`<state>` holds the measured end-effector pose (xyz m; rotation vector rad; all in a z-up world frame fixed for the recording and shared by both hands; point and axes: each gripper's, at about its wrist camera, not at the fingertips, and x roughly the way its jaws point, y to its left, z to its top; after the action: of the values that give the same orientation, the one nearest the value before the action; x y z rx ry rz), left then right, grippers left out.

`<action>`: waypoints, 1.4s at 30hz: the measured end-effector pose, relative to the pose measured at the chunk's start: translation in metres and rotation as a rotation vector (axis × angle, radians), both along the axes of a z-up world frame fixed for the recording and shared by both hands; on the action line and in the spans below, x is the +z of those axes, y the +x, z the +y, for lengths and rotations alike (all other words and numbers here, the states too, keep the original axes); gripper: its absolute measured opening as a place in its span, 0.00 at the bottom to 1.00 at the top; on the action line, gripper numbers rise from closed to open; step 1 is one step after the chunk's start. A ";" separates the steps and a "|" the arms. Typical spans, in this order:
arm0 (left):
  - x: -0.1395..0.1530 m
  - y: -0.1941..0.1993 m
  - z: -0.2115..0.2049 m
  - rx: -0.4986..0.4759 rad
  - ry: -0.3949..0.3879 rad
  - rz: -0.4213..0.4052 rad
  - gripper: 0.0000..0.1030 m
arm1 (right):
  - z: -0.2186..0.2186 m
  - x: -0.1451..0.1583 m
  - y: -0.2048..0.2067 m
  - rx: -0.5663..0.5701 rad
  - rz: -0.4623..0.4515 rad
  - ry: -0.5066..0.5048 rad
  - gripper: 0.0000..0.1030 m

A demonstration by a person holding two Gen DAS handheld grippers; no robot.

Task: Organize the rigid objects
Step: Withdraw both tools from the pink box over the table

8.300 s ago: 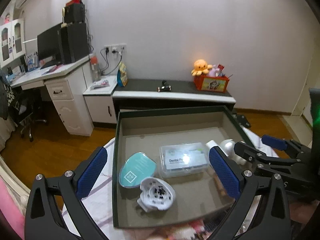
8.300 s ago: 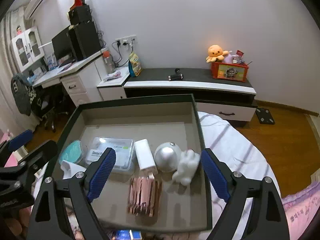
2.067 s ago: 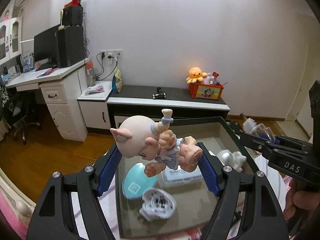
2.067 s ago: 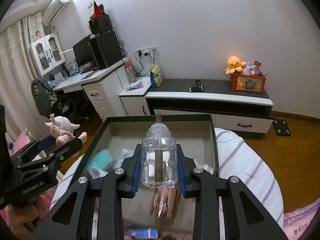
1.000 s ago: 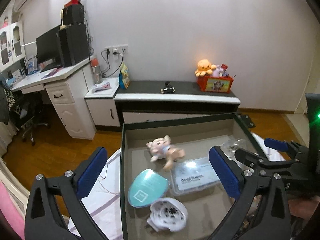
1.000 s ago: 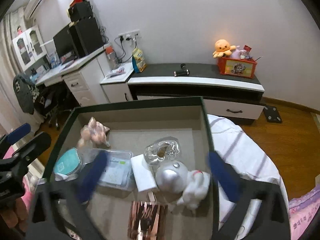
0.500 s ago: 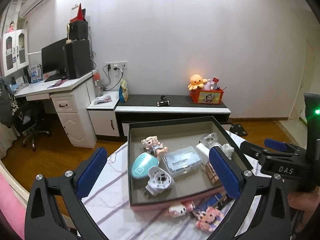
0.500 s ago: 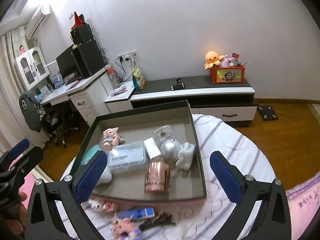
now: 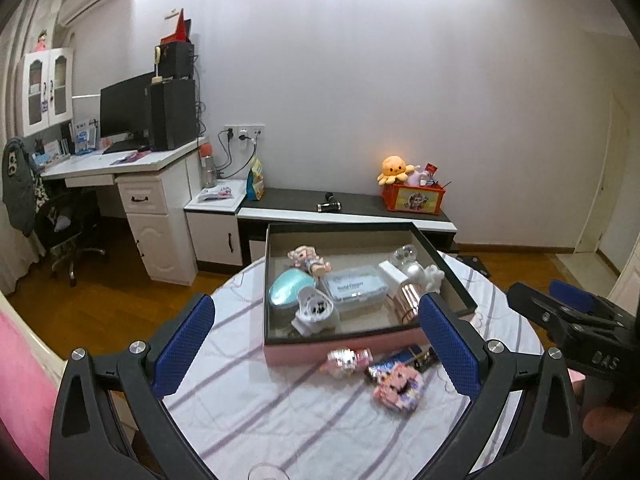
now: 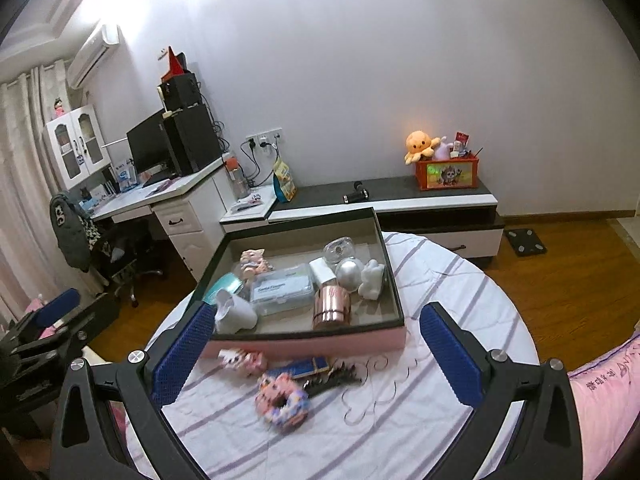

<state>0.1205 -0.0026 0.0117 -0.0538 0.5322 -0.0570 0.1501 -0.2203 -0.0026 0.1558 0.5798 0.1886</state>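
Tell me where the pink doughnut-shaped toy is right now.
In the right wrist view the pink doughnut-shaped toy lies on the striped tablecloth, outside the box, just in front of its pink front wall beside a small blue box.

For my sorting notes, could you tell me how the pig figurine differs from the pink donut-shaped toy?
The pig figurine lies inside the box, near its far left; the donut-shaped toy sits on the striped cloth in front. The figurine is pale and limbed; the donut is a bright, multicoloured ring. Neither is held: left gripper and right gripper are open.
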 end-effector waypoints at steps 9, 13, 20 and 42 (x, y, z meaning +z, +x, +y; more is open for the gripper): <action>-0.026 -0.035 0.005 0.026 -0.026 0.060 1.00 | 0.002 -0.013 -0.048 -0.002 0.008 -0.020 1.00; -0.034 -0.044 0.004 0.035 -0.025 0.083 1.00 | -0.002 -0.019 -0.056 -0.011 0.017 -0.019 1.00; -0.035 -0.053 0.002 0.032 -0.023 0.082 1.00 | -0.001 -0.018 -0.064 -0.015 0.014 -0.021 1.00; -0.048 -0.048 0.002 0.020 -0.019 0.124 1.00 | -0.001 -0.030 -0.052 0.008 0.073 -0.041 1.00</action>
<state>0.0720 -0.0009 -0.0367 -0.0817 0.6548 -0.0392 0.0979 -0.2216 -0.0327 0.1212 0.6567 0.1788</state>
